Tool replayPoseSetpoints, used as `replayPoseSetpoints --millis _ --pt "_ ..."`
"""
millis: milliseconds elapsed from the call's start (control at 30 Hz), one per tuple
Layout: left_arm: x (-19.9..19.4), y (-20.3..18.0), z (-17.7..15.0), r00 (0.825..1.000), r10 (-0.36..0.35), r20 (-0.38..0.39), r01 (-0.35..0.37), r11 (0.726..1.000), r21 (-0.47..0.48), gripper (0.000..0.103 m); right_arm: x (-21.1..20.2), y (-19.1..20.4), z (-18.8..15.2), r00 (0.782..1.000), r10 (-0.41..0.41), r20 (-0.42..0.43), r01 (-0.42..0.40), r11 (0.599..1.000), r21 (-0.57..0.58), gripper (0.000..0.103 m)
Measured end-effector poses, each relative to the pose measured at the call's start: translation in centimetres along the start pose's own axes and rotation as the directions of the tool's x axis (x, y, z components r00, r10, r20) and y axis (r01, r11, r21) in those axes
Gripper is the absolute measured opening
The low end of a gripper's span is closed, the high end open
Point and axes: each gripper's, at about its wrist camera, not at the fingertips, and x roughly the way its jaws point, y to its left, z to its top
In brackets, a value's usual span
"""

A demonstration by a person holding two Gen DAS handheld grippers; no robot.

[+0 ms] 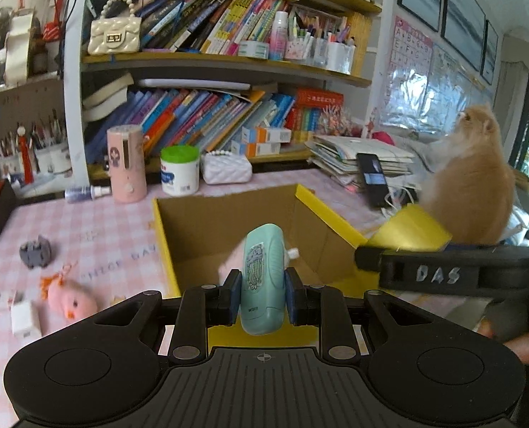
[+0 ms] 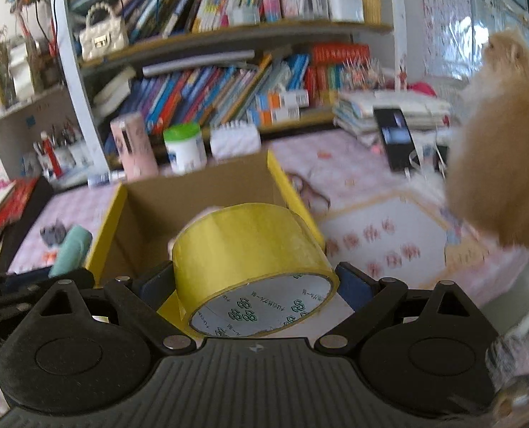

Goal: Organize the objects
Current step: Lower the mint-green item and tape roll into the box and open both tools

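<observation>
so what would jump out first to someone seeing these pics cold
Probably the fluffy orange cat sitting on the pink checked tablecloth at the right edge, facing away. Next, the two loads held above the open yellow-edged cardboard box in the middle: the left gripper clamps a mint-green plastic case, and the right gripper holds a wide roll of yellow tape. Behind everything stands a crammed bookshelf.

I see the mint-green case (image 1: 262, 278) upright above the yellow box (image 1: 164, 235). The yellow tape roll (image 2: 250, 267) hangs tilted just beside that box's near rim.
</observation>
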Motion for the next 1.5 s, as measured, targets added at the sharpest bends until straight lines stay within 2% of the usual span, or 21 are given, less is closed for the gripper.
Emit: replayPoseSetpoints --millis 267,533,800,967,1200,1333,1500 --pt "4.1 -0.6 1.4 0.998 0.062 -0.027 -0.063 0.998 -0.006 0.024 3.3 -1.2 4.7 0.997 0.060 0.051 -0.058 0.997 -0.044 0.095" --pt "8.6 -0.7 1.2 0.983 0.144 -0.110 -0.145 0.989 0.004 0.024 8.0 -0.6 6.5 0.988 0.154 -0.019 -0.155 0.983 -0.099 0.095" --pt "11.3 -0.6 0.7 0.969 0.171 -0.177 -0.178 0.984 -0.024 0.024 11.6 0.6 7.0 0.966 0.233 -0.111 -0.248 0.959 -0.140 0.095" --pt "11.8 -0.4 0.4 0.968 0.172 -0.182 -0.184 0.982 -0.051 0.024 13.5 0.9 6.6 0.943 0.272 -0.192 -0.298 0.947 -0.120 0.095" --pt "12.4 -0.2 0.1 0.959 0.195 -0.205 -0.210 0.976 -0.052 0.024 15.5 1.5 5.7 0.923 0.274 -0.270 -0.316 0.940 -0.129 0.095" --pt "12.0 0.0 -0.1 0.962 0.191 -0.194 -0.207 0.976 -0.068 0.027 16.5 1.7 5.1 0.908 0.268 -0.323 -0.324 0.937 -0.134 0.095" --pt "11.9 -0.5 -0.5 0.959 0.199 -0.200 -0.210 0.977 -0.038 0.030 17.0 2.1 4.7 0.906 0.251 -0.341 -0.316 0.937 -0.151 0.096"
